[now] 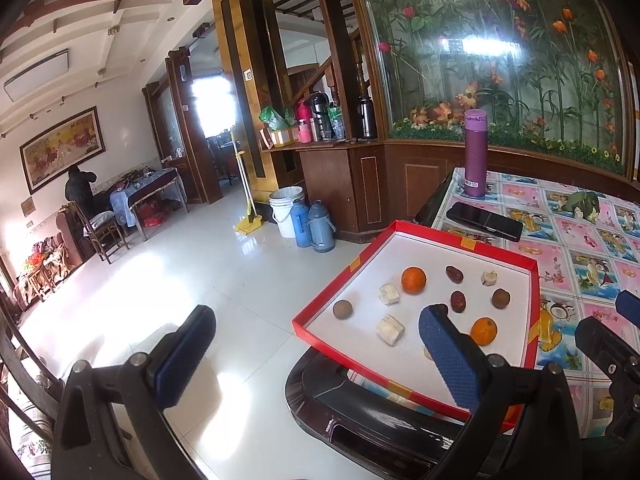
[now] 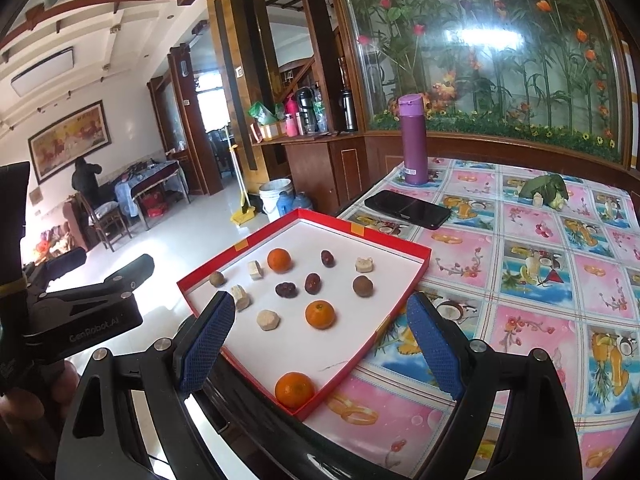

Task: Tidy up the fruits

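Note:
A red-rimmed tray (image 2: 280,360) with a white floor sits on the table's near left corner. Scattered in it are three oranges (image 2: 320,314) (image 2: 279,260) (image 2: 295,390), dark red dates (image 2: 312,283), brown round fruits (image 2: 363,285) and pale white chunks (image 2: 267,319). My right gripper (image 2: 320,340) hovers open over the tray's near end, its blue pads (image 2: 208,344) wide apart with nothing between them. My left gripper (image 1: 316,344) is open too, straddling the tray's left rim (image 1: 320,300), one finger over the floor. In the left wrist view an orange (image 1: 414,280) lies mid-tray.
A purple bottle (image 2: 414,140), a black phone (image 2: 408,209) and a green vegetable (image 2: 546,190) sit on the patterned tablecloth (image 2: 540,280) beyond the tray. Past the table's left edge is shiny floor (image 1: 200,264) with a white bucket (image 1: 285,216) and blue flasks (image 1: 302,222).

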A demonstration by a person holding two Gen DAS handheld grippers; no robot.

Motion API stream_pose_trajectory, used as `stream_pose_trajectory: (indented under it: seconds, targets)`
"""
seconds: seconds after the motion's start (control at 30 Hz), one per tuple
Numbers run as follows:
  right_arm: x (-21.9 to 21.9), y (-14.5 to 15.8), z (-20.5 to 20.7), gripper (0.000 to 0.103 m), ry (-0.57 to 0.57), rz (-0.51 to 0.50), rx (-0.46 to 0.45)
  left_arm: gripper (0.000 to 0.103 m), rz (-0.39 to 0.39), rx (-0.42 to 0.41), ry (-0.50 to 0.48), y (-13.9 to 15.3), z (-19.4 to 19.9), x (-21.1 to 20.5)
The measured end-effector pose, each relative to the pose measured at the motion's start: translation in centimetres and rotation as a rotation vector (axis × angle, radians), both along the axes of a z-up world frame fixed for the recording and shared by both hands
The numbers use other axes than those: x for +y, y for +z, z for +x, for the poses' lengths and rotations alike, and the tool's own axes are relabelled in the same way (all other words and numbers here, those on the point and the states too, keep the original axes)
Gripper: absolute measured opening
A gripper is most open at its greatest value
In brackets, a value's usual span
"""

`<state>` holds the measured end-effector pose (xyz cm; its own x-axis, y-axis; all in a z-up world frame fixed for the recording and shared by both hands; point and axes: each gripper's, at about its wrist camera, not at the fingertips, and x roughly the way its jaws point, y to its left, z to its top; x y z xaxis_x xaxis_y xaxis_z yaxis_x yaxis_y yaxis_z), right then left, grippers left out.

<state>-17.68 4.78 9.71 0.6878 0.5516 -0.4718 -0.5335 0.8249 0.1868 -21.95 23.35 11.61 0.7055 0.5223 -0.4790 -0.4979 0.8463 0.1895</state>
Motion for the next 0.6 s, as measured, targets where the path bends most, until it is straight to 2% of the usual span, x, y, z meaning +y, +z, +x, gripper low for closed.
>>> stream_pose_trajectory:
  seconds: [0.6]
  targets:
    - [0.4, -1.3, 0.5, 0.088, 0.004, -0.016, 0.03, 0.103, -0.023, 0.04, 0.013, -1.6, 0.9, 0.3]
